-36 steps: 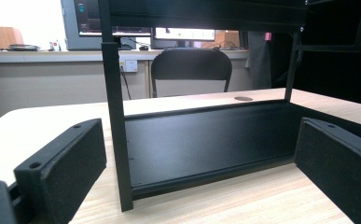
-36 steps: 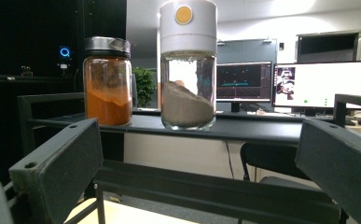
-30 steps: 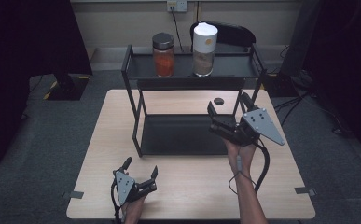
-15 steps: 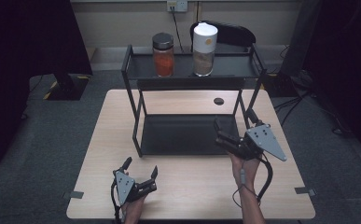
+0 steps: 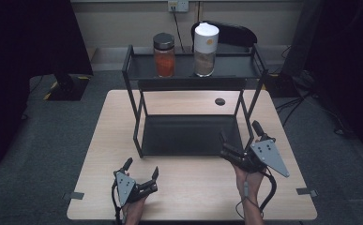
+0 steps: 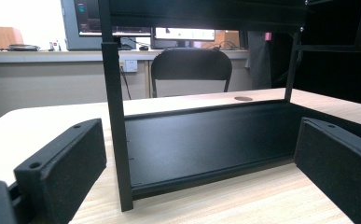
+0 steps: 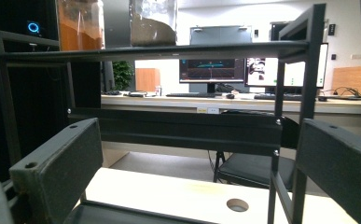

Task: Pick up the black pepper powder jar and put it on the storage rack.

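Observation:
A black two-tier rack (image 5: 144, 119) stands on the wooden table (image 5: 188, 187). Its top shelf (image 5: 184, 70) carries a glass jar of orange contents (image 5: 164, 56) and a white-lidded canister (image 5: 205, 49). My left gripper (image 5: 142, 167) rests near the table's front edge, open and holding nothing. In the left gripper view it (image 6: 199, 163) faces the rack's lower tray (image 6: 206, 140) and front left post (image 6: 115, 116). My right gripper (image 5: 239, 134) is open at the rack's front right corner. In the right gripper view it (image 7: 199, 172) looks under the top shelf (image 7: 145, 49), with the jar (image 7: 80, 23) and the canister (image 7: 152, 21) above.
A round hole (image 5: 220, 101) is in the tabletop behind the rack. A black chair (image 5: 230, 33) stands past the table's far edge. Cables (image 5: 306, 93) lie on the floor at the right. Tape marks (image 5: 76, 195) sit near the front corners.
My right gripper has come back toward the person and down, from beside the rack's right side to its front right corner. The left gripper has stayed put.

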Action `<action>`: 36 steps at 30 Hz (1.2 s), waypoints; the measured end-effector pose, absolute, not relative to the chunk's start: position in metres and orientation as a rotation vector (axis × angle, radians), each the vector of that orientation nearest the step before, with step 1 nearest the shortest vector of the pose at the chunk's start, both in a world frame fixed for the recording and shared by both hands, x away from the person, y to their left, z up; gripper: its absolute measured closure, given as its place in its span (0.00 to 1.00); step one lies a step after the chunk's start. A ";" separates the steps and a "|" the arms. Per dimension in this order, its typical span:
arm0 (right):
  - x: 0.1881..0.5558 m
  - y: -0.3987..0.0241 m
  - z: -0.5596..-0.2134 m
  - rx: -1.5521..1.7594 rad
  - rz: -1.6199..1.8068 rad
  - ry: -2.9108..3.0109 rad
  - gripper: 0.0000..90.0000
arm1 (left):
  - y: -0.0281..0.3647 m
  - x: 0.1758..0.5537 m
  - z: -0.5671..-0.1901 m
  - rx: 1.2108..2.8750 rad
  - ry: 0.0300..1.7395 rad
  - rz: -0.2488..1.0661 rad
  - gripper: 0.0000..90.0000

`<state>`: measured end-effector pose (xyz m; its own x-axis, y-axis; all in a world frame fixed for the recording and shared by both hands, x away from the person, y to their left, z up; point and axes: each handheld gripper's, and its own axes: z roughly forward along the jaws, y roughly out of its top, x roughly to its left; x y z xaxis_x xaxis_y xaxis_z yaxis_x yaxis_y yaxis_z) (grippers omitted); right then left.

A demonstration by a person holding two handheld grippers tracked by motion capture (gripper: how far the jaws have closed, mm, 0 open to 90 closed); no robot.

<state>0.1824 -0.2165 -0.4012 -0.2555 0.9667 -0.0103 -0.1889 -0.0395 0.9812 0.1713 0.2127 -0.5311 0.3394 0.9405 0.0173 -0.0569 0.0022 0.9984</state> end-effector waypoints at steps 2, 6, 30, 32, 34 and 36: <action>0.181 -0.217 -0.404 0.948 1.489 1.236 0.00 | 0.213 0.171 -0.531 1.318 0.908 0.982 0.02; 0.176 -0.218 -0.411 0.959 1.480 1.228 0.00 | 0.213 0.171 -0.531 1.318 0.908 0.982 0.02; 0.158 -0.224 -0.453 1.013 1.399 1.217 0.00 | 0.213 0.171 -0.531 1.318 0.907 0.982 0.02; 0.157 -0.223 -0.455 1.020 1.397 1.218 0.00 | 0.213 0.171 -0.531 1.318 0.907 0.982 0.02; 0.156 -0.222 -0.462 1.034 1.391 1.215 0.00 | 0.213 0.171 -0.531 1.318 0.907 0.982 0.02; 0.155 -0.222 -0.467 1.043 1.389 1.218 0.00 | 0.213 0.171 -0.531 1.318 0.907 0.982 0.02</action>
<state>0.1552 -0.2218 -0.4672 -0.1549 0.9879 0.0016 -0.1281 -0.0217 0.9915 0.1713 0.2128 -0.5311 0.3397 0.9404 0.0172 -0.0570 0.0023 0.9984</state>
